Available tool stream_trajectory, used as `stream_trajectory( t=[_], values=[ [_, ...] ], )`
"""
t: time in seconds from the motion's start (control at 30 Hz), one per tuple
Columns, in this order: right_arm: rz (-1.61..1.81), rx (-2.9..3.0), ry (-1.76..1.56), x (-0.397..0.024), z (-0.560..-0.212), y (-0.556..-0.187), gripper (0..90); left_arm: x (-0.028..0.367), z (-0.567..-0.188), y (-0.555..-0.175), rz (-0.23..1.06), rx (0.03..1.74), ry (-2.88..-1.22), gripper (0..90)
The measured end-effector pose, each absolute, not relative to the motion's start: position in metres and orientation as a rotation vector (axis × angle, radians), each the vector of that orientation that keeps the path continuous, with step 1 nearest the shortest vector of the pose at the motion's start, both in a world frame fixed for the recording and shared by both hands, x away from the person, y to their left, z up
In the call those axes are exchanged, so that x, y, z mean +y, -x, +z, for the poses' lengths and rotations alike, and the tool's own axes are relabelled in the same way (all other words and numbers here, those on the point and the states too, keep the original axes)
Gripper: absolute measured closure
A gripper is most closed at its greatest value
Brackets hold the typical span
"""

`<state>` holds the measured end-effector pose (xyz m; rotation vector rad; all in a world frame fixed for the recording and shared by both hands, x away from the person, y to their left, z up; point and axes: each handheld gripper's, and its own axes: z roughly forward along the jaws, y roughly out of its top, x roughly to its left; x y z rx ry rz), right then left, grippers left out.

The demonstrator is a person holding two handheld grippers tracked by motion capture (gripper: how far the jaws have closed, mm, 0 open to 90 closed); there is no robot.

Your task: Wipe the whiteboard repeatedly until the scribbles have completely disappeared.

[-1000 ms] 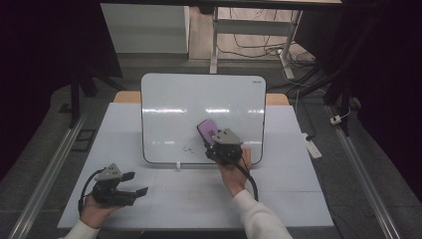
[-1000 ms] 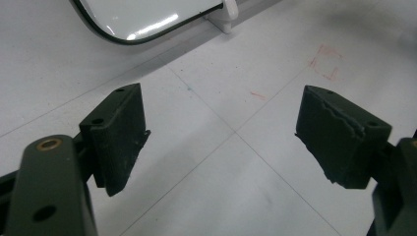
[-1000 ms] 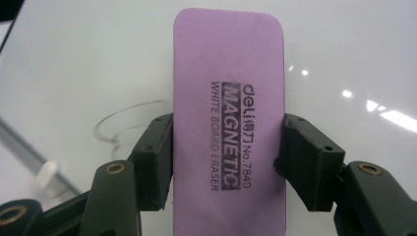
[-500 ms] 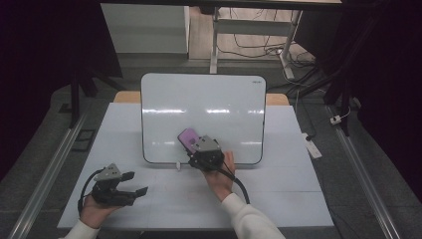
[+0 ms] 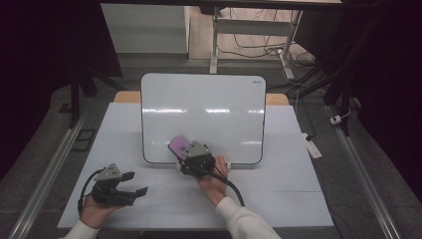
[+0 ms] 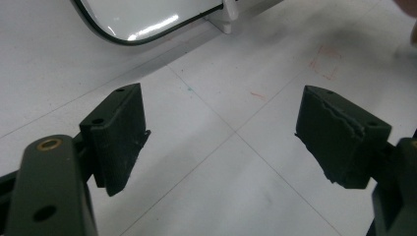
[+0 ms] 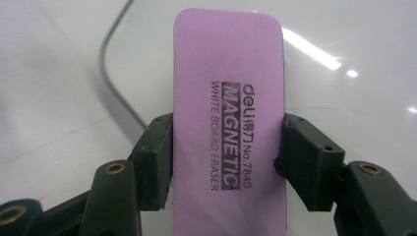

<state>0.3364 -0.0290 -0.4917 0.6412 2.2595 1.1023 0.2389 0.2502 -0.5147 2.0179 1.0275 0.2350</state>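
A flat, purple rectangular whiteboard eraser with rounded corners (image 7: 228, 123) (image 5: 178, 146), printed "MAGNETIC WHITE BOARD ERASER", lies against the lower part of a white, dark-rimmed whiteboard (image 5: 203, 115) (image 7: 354, 34) that stands propped on the pale table (image 5: 124, 144).

Room dim and near black at the sides in the high view; light comes from overhead onto the desk (image 5: 278, 194). Whiteboard (image 5: 204, 114) shows horizontal glare streaks across its middle. High view soft, a bit grainy, low detail. Left gripper view: even light, soft shadows under the jaws, near parts slightly blurred. Right gripper view: eraser (image 7: 228, 123) print fairly sharp, bright glare spots on the board at right, background out of focus.
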Motion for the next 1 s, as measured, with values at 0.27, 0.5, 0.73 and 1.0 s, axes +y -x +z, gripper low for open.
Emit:
stream_trajectory(
  t=[0.27, 0.5, 0.73, 1.0],
  values=[
    [1.176, 2.106, -0.804, -0.073, -0.464, -0.359, 41.1, 0.251, -0.514, -0.239, 0.24, 1.026, -2.019, 19.8],
    [1.166, 2.123, -0.767, -0.062, -0.468, -0.357, 41.1, 0.25, -0.514, -0.239, 0.243, 1.026, -2.019, 19.8],
    [1.14, 2.239, -0.654, -0.026, -0.488, -0.342, 41.2, 0.251, -0.514, -0.239, 0.243, 1.028, -2.021, 19.8],
    [1.134, 2.298, -0.618, -0.015, -0.496, -0.335, 41.2, 0.252, -0.515, -0.239, 0.242, 1.03, -2.016, 19.8]
  ],
)
